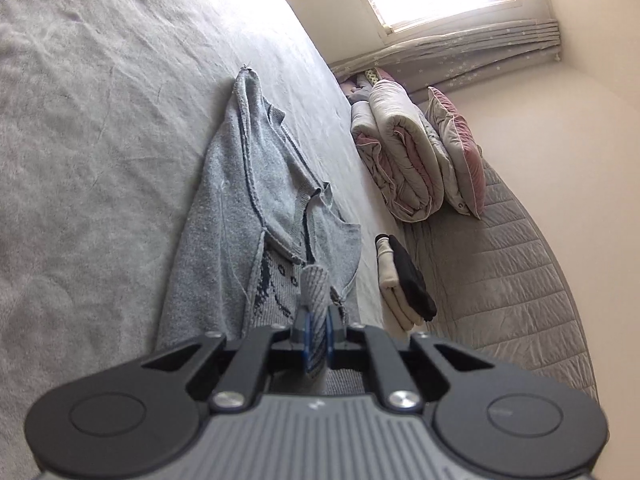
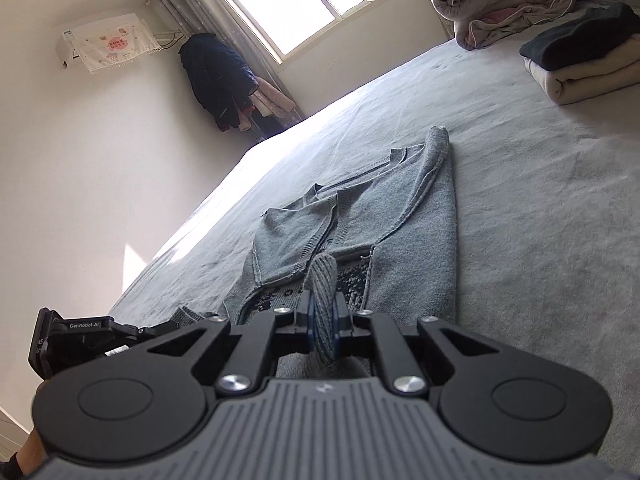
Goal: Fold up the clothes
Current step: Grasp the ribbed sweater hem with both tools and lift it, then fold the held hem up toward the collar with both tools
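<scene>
Both tools are clamped on the hem of the grey sweater [image 2: 360,216], which lies partly folded on the bed [image 2: 540,220]: left tool [image 1: 318,320] pinching ribbing, right tool [image 2: 323,316] likewise. Best lift evenly now, keeping the hem taut, and carry it towards the collar.

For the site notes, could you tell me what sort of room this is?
Most likely a home bedroom: a wide bed carries a rolled duvet and pillow, with a curtained window behind.
</scene>
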{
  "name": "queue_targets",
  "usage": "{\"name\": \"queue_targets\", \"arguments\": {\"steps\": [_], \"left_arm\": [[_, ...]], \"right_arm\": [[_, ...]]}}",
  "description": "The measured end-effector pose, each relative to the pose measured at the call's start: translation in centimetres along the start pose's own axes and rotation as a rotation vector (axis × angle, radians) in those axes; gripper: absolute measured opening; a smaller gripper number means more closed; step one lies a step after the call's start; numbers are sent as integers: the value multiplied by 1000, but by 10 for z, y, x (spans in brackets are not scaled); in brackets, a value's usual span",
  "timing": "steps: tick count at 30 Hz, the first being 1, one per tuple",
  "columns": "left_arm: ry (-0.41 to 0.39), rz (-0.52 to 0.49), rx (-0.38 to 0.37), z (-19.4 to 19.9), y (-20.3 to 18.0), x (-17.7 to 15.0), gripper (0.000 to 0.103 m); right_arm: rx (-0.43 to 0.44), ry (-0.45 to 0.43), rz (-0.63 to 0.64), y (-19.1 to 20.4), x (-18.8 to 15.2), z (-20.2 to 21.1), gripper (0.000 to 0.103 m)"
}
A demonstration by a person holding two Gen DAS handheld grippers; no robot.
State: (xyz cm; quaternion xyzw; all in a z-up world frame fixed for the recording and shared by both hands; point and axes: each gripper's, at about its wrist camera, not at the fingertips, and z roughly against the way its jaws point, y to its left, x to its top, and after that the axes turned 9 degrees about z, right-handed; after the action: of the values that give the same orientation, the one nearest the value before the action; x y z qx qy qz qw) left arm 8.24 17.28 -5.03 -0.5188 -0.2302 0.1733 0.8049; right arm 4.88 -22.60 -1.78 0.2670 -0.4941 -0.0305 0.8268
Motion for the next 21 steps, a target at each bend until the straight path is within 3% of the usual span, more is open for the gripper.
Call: {"name": "queue_targets", "arguments": {"steps": [6,16,18,21], "left_arm": [[-43,70,-101,-7,18,16,7],[-81,59,-100,-33,29,35,7],[-105,61,-75,-37,33,37,7],[-126,11,43,-45,39,36,7]], "right_arm": [[-9,-59,-41,-18,14,-5,10],[-17,-43,-60,-39,19,-28,10],[-32,-33,-55,-41,18,-33,10],[-82,0,-33,-44,13,-43,10]]}}
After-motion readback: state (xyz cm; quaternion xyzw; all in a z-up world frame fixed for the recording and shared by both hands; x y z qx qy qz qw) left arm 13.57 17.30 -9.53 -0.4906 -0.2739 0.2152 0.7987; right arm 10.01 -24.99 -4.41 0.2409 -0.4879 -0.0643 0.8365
